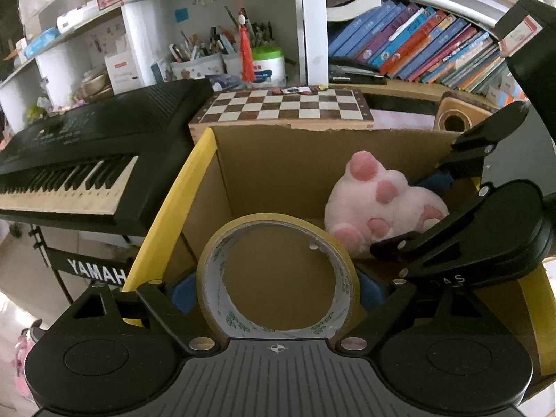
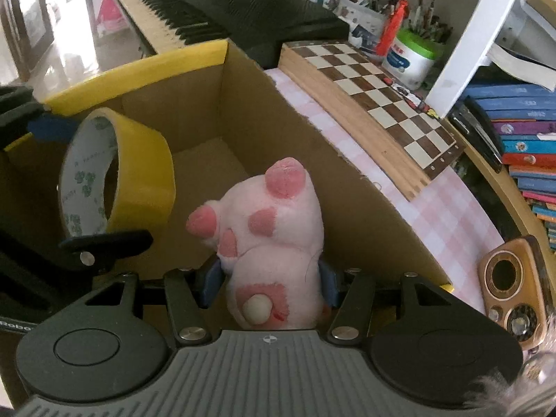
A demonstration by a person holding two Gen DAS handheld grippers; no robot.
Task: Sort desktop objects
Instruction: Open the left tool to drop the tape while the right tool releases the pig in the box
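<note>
My left gripper (image 1: 276, 288) is shut on a yellow tape roll (image 1: 344, 260) and holds it over the open cardboard box (image 1: 278, 160). The roll also shows in the right wrist view (image 2: 139, 170), at the left, above the box (image 2: 295, 146). My right gripper (image 2: 271, 278) is shut on a pink plush paw toy (image 2: 274, 229) and holds it upright inside the box mouth. In the left wrist view the plush toy (image 1: 378, 201) and the right gripper (image 1: 458, 239) sit at the right of the box.
A chessboard (image 1: 288, 104) lies behind the box on a pink checked cloth (image 2: 444, 208). A black Yamaha keyboard (image 1: 87, 153) stands at the left. Shelves with books (image 1: 434, 48) and pen pots (image 1: 198, 62) are behind. A gold speaker (image 2: 514, 285) sits at the right.
</note>
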